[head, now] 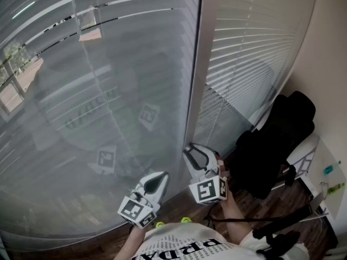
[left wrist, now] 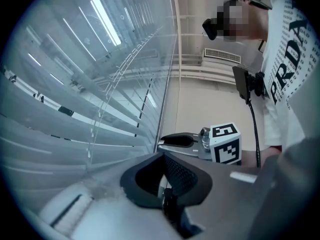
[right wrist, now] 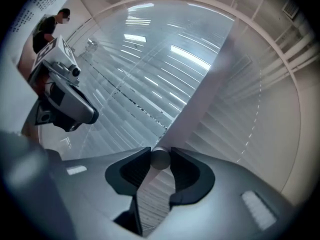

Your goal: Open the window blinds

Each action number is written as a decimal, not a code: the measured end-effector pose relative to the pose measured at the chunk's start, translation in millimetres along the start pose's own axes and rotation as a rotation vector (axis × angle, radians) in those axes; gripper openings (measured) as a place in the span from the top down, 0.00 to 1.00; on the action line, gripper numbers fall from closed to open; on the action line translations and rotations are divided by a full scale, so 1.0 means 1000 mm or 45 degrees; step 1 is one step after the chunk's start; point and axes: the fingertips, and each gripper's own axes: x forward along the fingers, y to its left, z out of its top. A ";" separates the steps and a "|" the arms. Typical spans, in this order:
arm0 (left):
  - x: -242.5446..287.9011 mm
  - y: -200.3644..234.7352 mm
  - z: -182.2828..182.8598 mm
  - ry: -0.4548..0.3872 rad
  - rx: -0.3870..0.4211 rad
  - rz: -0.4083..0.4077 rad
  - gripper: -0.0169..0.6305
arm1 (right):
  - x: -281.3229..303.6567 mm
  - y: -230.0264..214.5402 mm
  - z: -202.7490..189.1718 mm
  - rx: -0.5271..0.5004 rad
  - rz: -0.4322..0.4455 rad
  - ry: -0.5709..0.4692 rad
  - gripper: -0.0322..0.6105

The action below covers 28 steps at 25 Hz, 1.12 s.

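Two grippers sit low in front of me, both pointing at the window: my left gripper [head: 161, 177] on the left and my right gripper [head: 190, 153] just beside it, nearer the pale post [head: 195, 64] that splits the window. My right gripper is closed on the wand [right wrist: 160, 160] of the blinds. The wand's grey rounded end fills the gap between the two ribbed pads and touches both, right in front of the post. My left gripper holds nothing; its jaws stand close together, with only a sliver of light between them, and it hangs near the glass, apart from the slats. The left blinds [head: 97, 91] fill the big pane, their slats running level, and a strip of outdoors shows through them at the upper left. My marker cubes are mirrored faintly in the glass. The right blinds [head: 244, 58] cover the narrower pane past the post, their slats pale and lying flat. To my right a black bundle [head: 276, 145] sits in the corner by the wall, above the wooden floor [head: 255, 199].
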 end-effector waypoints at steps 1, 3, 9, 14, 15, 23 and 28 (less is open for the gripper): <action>0.000 0.000 0.000 0.001 0.000 -0.001 0.99 | 0.000 0.000 0.000 0.022 0.001 -0.003 0.74; 0.000 0.000 0.000 0.000 -0.001 -0.003 0.99 | 0.000 -0.001 0.000 0.082 0.005 -0.015 0.74; 0.000 0.001 0.000 0.000 0.003 -0.003 0.99 | 0.000 -0.006 -0.002 0.271 0.013 -0.044 0.74; 0.000 0.002 0.001 -0.001 0.003 -0.004 0.99 | 0.001 -0.008 -0.003 0.431 0.024 -0.069 0.74; 0.000 0.002 0.000 0.000 0.003 -0.004 0.99 | 0.001 -0.009 -0.003 0.452 0.026 -0.073 0.74; -0.001 -0.001 0.000 0.004 -0.003 -0.008 0.99 | 0.000 -0.012 -0.008 0.708 0.046 -0.112 0.74; -0.002 -0.003 -0.001 0.003 0.000 -0.008 0.99 | -0.001 -0.013 -0.009 0.838 0.060 -0.135 0.74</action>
